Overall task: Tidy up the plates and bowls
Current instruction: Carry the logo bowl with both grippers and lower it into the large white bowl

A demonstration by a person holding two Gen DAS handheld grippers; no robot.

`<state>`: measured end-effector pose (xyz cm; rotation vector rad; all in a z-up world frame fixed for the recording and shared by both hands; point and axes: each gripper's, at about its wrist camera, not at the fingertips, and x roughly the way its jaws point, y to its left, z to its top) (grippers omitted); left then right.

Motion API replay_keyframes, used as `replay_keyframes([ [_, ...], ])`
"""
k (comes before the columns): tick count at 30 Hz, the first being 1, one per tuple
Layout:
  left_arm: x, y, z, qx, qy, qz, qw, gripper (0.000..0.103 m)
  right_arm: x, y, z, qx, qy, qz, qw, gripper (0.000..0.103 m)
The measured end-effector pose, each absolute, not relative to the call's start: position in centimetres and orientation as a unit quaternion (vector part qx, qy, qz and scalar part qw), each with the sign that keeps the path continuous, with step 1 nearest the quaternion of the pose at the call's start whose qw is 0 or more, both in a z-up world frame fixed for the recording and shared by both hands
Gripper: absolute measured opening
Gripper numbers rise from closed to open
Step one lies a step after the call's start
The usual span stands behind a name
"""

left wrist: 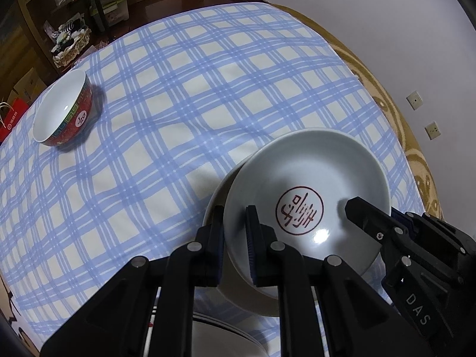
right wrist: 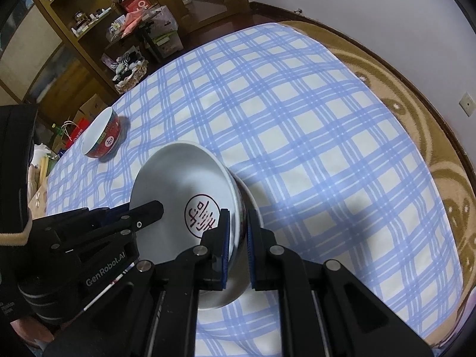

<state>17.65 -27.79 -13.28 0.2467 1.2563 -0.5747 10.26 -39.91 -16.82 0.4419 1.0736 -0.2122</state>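
Two grippers pinch one big bowl (left wrist: 306, 196) by opposite rims, over a plate (left wrist: 214, 208) on the checked cloth (left wrist: 178, 104).

My left gripper (left wrist: 236, 238) and right gripper (right wrist: 238, 244) each clamp its wall. I judge the glazed ceramic stiff, heavy, slick and breakable, so rim holds suit. The small red bowl (left wrist: 64, 108) sits well apart.

It is a room in a home, with a blue checked cloth (right wrist: 297, 136) on a surface, wooden shelves (right wrist: 74, 44) full of little things, and cardboard boxes (right wrist: 89, 108).
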Motion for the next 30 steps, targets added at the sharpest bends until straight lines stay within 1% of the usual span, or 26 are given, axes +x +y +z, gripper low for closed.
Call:
replay_keyframes([
  [30, 16.5, -27.5, -13.4, 0.142, 0.577, -0.256, 0.762, 0.013, 9.4, -39.5, -17.8, 0.213, 0.521, -0.096, 0.821, 0.011],
])
